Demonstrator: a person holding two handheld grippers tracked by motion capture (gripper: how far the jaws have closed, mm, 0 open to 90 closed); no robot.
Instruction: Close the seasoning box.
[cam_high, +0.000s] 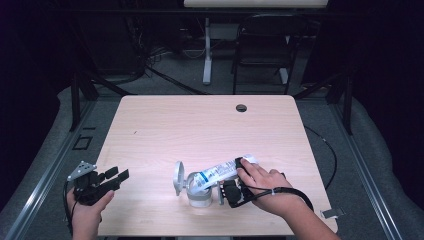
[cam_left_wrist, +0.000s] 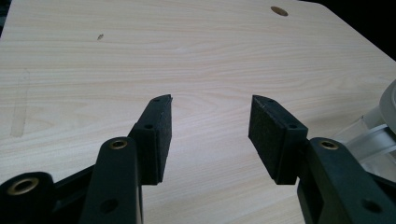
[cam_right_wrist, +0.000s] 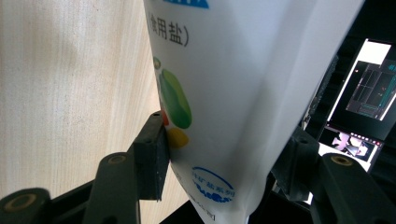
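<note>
high view: we see the whole table (cam_high: 165, 125) from above, with both of the person's hands at its near edge and a round hole (cam_high: 241, 107) near its far edge.
left gripper: our left gripper (cam_high: 116, 177) sits at the near left corner of the table, jaws wide apart with nothing between them.
left gripper view: here we see its two black pads (cam_left_wrist: 160, 135) spread over bare wood, and at the far right edge a piece of the clear jar (cam_left_wrist: 373, 135).
right gripper: our right gripper (cam_high: 239, 172) is clamped on the bottom end of a white salt bag (cam_high: 220, 171), near the middle of the near edge.
right gripper view: we get the close print the high view cannot give: chinese characters, green, yellow and red shapes and a blue round mark on the bag (cam_right_wrist: 233, 93), which is pinched between the two jaws. a lit screen (cam_right_wrist: 359, 107) shows off to the right.
bag: it lies tilted, its mouth end down at the jar (cam_high: 199, 187) and its gripped end higher to the right.
jar: clear, with a hinged lid (cam_high: 178, 176) swung open to its left; we cannot tell what is inside.
open room: the far half of the table and its left-centre are bare; the jar stands close to the near edge.
beyond the table: a chair (cam_high: 262, 50) and a table leg (cam_high: 207, 50) stand on the dark floor.
</note>
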